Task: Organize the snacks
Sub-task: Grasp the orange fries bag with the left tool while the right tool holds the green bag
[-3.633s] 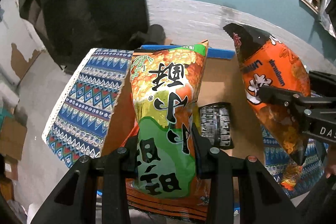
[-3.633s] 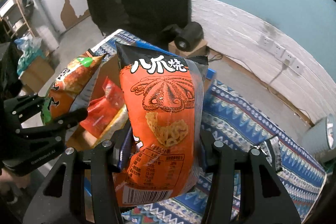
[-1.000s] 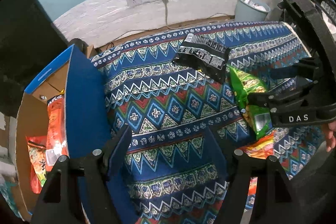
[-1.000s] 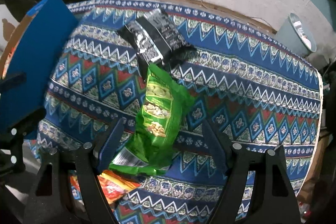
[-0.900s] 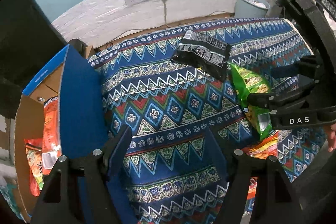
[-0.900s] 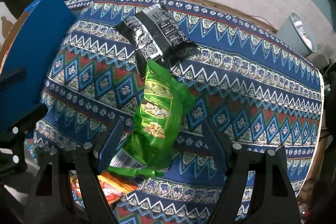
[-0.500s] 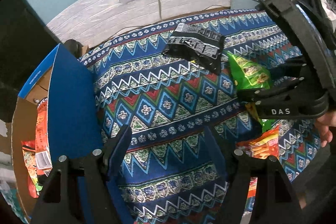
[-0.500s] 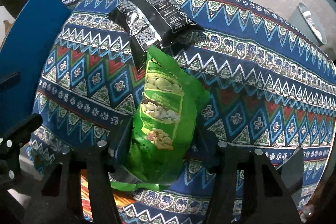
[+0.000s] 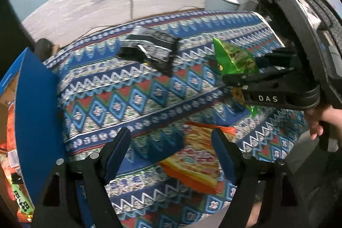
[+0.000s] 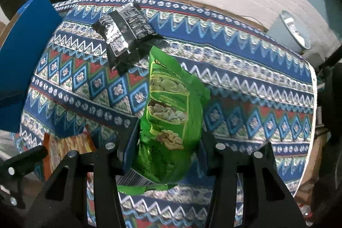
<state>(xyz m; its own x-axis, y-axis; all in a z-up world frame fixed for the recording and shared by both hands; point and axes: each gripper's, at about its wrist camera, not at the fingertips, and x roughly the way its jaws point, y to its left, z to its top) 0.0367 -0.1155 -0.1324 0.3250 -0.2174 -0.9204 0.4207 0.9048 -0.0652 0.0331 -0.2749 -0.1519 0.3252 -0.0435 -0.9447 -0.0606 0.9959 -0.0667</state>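
The worktop [image 10: 245,87] carries a patterned cloth; the blue box [image 9: 36,112] stands at its left edge. A green bag [image 10: 171,121] sits between the pads of the right claw [image 10: 166,149], which has just been closing and now grips it, its top end raised off the cloth. A black bag [image 10: 124,31] lies beyond the green bag, nearer the box. An orange bag [image 9: 198,155] lies flat under the left claw [image 9: 171,155], which has just been opening and holds nothing.
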